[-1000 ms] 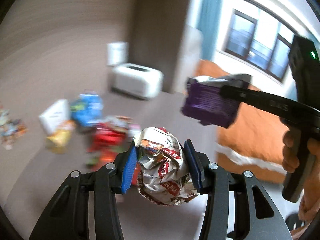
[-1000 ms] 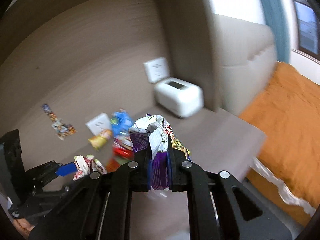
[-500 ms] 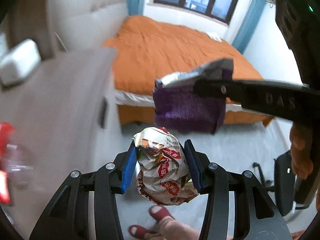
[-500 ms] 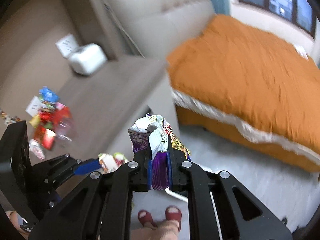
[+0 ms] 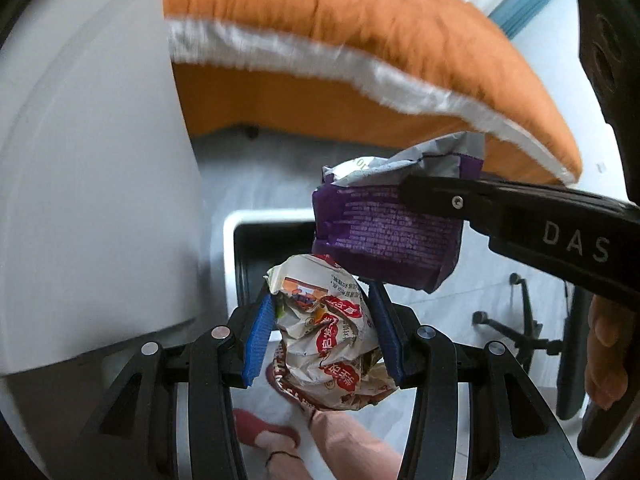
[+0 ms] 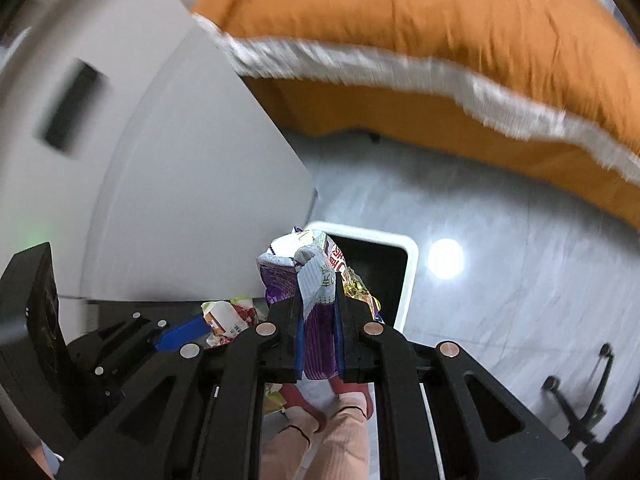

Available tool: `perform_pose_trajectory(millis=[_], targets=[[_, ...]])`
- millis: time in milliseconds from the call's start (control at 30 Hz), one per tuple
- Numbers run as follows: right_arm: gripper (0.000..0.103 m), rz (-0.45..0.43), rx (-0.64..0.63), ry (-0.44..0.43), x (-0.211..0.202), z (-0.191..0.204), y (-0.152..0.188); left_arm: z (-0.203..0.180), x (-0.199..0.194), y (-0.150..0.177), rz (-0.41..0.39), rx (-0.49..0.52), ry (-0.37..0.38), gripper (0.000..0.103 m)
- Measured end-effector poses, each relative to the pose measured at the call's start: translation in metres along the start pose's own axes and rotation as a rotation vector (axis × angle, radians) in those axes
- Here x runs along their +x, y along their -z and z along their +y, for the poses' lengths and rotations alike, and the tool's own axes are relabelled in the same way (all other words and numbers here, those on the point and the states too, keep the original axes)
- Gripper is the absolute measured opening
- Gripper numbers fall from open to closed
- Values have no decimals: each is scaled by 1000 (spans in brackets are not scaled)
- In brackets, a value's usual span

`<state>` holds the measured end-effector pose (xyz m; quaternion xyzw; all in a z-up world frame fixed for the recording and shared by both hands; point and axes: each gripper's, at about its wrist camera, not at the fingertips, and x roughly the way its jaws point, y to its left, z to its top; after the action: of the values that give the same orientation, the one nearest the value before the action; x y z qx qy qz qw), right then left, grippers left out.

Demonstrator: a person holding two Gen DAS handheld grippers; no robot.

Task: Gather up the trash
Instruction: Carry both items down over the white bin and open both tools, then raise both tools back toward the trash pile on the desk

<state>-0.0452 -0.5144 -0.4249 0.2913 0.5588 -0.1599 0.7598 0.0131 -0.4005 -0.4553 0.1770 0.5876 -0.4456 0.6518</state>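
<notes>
Above the white-rimmed bin [image 5: 230,240] on the floor hang both pieces of trash: the crumpled wrapper [image 5: 326,336] squeezed in the left tongs [image 5: 322,330], and the purple packet [image 6: 316,320] pinched flat in the fully closed right tongs [image 6: 318,338]. This looks like the drop-off step. Next, each should sit squarely over the dark opening before letting go; the bed [image 6: 440,48] lies beyond.

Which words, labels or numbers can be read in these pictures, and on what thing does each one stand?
"DAS": in pale letters on the black finger of the right gripper, seen from the left wrist.
Crumpled white and red wrapper in the left gripper: red printed labels, too creased to read.
Purple wrapper: fine print, too small to read.
</notes>
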Motion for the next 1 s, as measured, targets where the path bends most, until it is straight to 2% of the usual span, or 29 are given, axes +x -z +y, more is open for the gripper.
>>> perform_pose_trajectory(millis=[67,133,167,200,267,367,533,667,833,967,1000], targets=[[12,24,11,3,37,-12,1,2,36,5,24,-20,11,48],[17,44,15,7,70,-22,4,8,70,12,46,-24,20,55],[40,49,15,10,79,-25,4,9,83,12,49,-25,22,75],[75,63,11,6,96,-30,6,14,103,14,63,-31,11,98],[79,65,8,34,117,-39,10,16,119,19,62,-43,-2,98],[92,110,5,53,147,-52,15,30,148,29,94,-82,-43,98],[92,127,-35,65,155,-52,19,36,153,38,93,-90,-62,98],[93,120,-50,49,134,-41,19,35,140,35,84,-102,-67,98],[93,83,-53,28,96,-28,10,23,92,20,33,-114,-68,98],[94,24,-57,10,35,-13,0,4,39,6,-25,-125,-62,98],[95,15,-65,1,21,-10,-2,-6,14,1,-56,-121,-62,98]])
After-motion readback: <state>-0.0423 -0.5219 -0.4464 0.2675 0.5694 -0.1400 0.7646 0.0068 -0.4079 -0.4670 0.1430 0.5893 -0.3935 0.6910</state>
